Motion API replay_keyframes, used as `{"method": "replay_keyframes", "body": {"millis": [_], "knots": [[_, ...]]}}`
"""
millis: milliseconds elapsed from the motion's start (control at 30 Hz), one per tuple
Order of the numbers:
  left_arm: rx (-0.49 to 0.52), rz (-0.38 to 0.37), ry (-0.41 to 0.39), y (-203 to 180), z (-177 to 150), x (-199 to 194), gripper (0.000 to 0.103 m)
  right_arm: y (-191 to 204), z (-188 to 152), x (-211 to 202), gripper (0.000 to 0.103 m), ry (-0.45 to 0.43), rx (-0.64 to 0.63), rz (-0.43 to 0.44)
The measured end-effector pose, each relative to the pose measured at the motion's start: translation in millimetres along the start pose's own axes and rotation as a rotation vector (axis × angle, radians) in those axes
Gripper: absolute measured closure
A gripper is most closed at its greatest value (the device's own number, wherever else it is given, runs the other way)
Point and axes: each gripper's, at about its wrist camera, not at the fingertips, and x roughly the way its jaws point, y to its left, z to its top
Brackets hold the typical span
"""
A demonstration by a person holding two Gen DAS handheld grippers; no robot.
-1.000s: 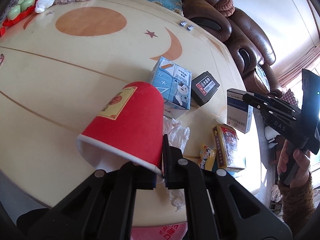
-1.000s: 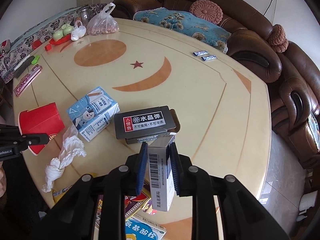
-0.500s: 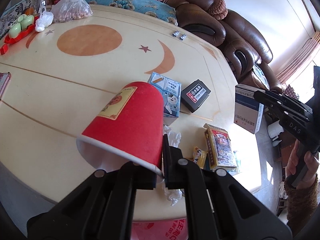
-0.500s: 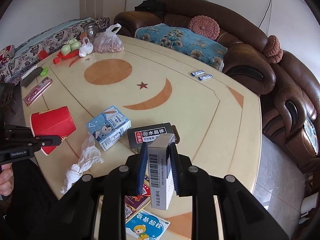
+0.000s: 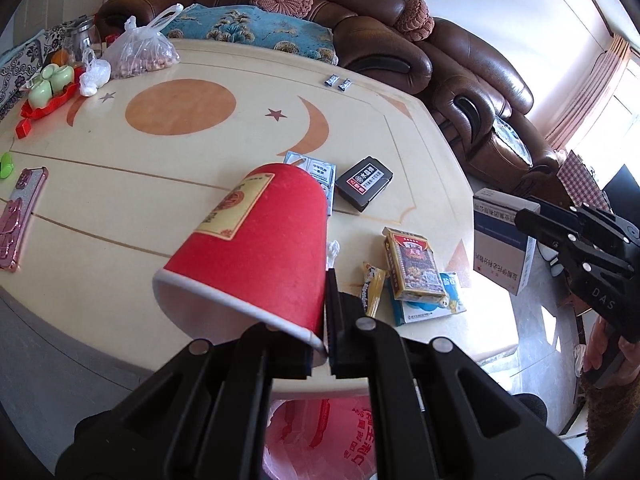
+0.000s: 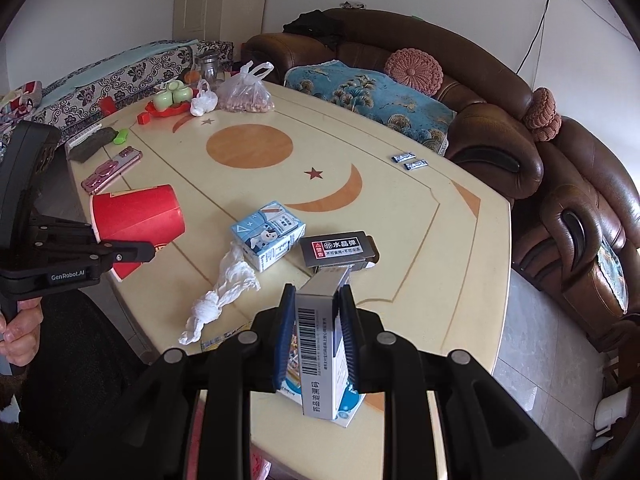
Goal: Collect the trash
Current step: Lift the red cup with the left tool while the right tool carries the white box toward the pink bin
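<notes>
While both hands have risen and drawn back from the bench (image 5: 120,200) since a second ago, each grip holds as before: the left gripper (image 5: 326,344) stays clamped on the rim of the red paper cup (image 5: 256,248), which lies tilted with its open mouth toward the camera, above the bench's near edge, and the right gripper (image 6: 316,336) stays clamped on the white medicine box (image 6: 320,344), upright between its blue pads, barcode side facing the camera. Compared with the earlier frames, more of the bench now shows in both views, and a pink phone (image 5: 20,216) has come into the left wrist view at the far left. A red plastic bag (image 5: 320,436) shows wider below the bench edge, under the left gripper. Left lying on the bench are the blue-and-white milk carton (image 6: 268,232), the black box (image 6: 338,250) just beside it, the twisted white tissue (image 6: 224,296), and near the front edge a red card box (image 5: 414,268) resting on a blue-and-white medicine box (image 5: 448,300), with a yellow wrapper (image 5: 372,288) just beside them.
</notes>
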Motion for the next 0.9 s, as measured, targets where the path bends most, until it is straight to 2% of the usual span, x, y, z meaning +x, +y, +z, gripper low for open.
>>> {"method": "replay_keyframes", "body": {"millis": [500,900], "knots": [[0.100,-0.004,0.027,-21.9,-52.9,-31.0,0.097,46.1,-47.5,-57.9,0.081,-0.015,0.014,0.014],[0.146,-0.021,0.079,-31.6,-95.8,-35.3,0.097,75.0,-84.0,-71.7,0.081,0.014,0.036,0.053]]}}
